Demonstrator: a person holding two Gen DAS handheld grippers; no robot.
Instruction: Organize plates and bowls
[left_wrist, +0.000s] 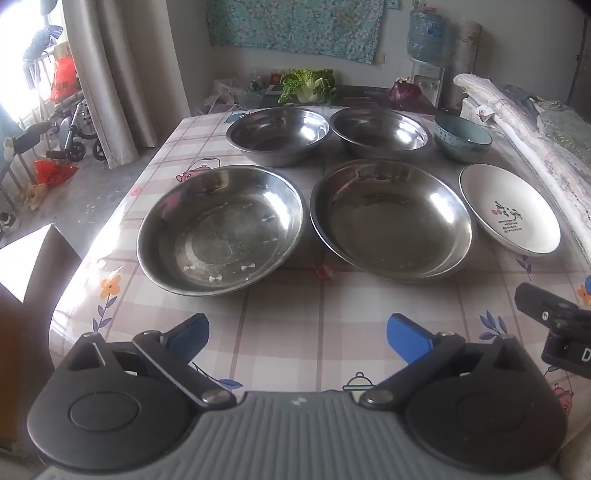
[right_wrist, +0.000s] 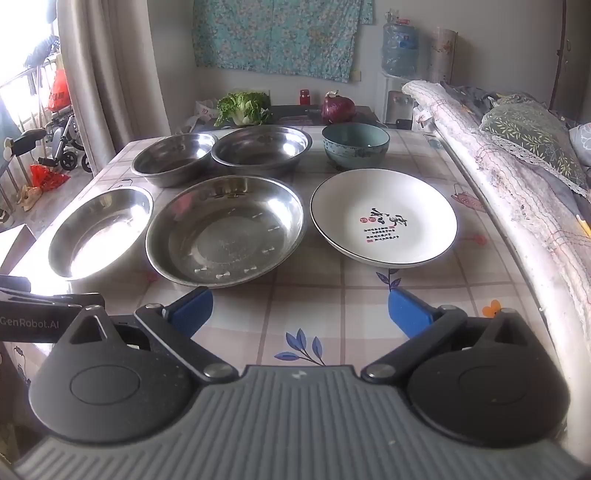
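Left wrist view: left gripper (left_wrist: 298, 338) spread wide, empty, lower centre. Mid-frame on the table (left_wrist: 295, 314): two steel plates (left_wrist: 221, 229), white plate (left_wrist: 509, 210); upper frame: two steel bowls (left_wrist: 279, 133), blue bowl (left_wrist: 461, 136), grouped by kind, unstacked. Right gripper (right_wrist: 300, 312) likewise released.

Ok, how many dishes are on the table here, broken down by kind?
Steel plates: 2
Steel bowls: 2
White ceramic plate: 1
Teal ceramic bowl: 1
Total: 6
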